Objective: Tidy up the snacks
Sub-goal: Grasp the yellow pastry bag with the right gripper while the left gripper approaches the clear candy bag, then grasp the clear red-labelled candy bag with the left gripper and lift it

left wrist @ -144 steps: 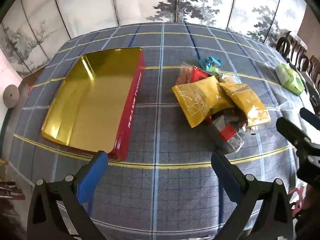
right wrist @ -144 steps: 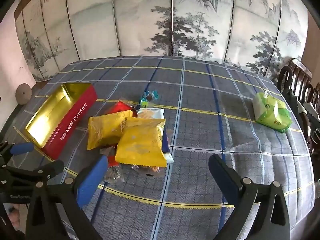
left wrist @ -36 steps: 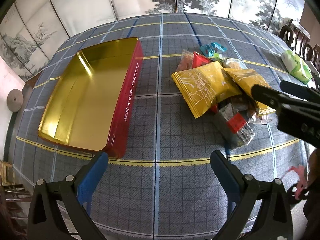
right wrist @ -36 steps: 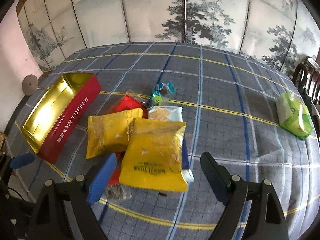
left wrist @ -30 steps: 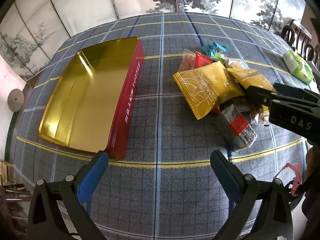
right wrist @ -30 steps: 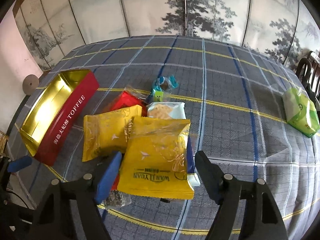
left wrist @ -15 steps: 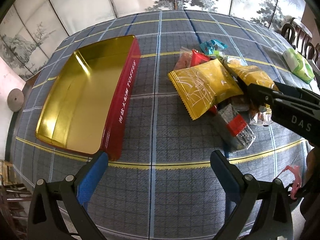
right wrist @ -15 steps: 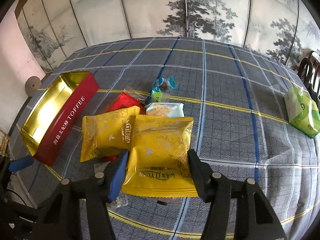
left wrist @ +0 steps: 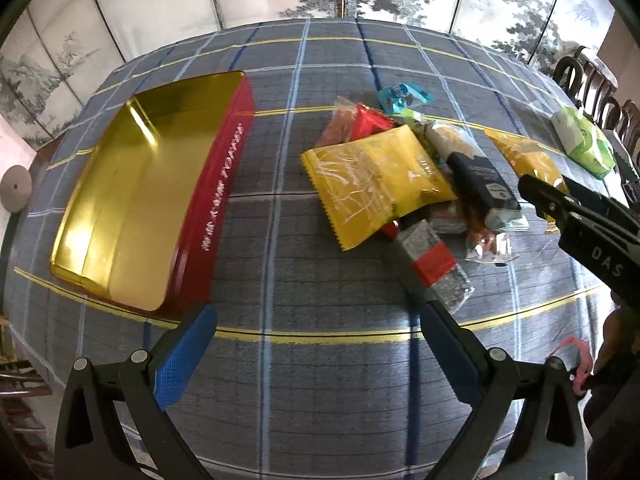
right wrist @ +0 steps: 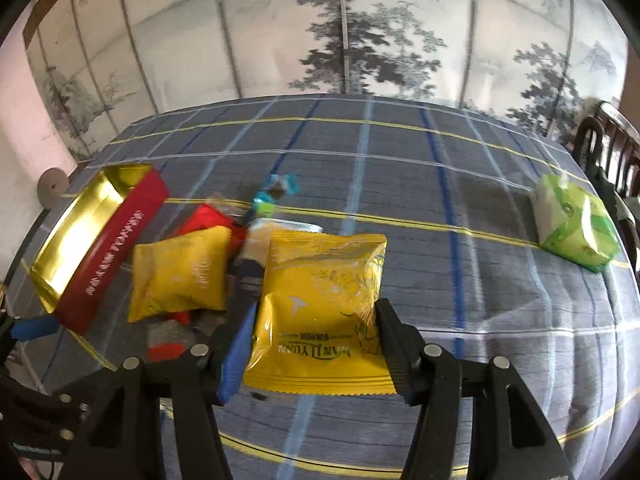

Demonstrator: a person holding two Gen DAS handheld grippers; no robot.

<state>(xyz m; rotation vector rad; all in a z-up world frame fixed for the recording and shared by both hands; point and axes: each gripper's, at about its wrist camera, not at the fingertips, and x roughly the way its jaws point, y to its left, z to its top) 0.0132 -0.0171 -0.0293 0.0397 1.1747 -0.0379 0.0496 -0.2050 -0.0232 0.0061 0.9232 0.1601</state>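
- Now my right gripper (right wrist: 314,350) grips the yellow snack packet (right wrist: 320,304), its jaws having just closed in from a wider stance onto the packet's two side edges.
- Compared with a second ago, the packet has left the heap of snacks (left wrist: 420,200) and sits apart from it, to the right; the dark blue packet (left wrist: 482,184) it covered now shows.
- That, I judge, makes the first pick of the sort secure, with the carry to the toffee tin (left wrist: 132,200) next.
- Meanwhile the tin lies empty on the worktop (left wrist: 320,380), well left of the held packet.
- My left gripper (left wrist: 316,354) hangs released, nothing between its blue pads, near the tin's front corner.
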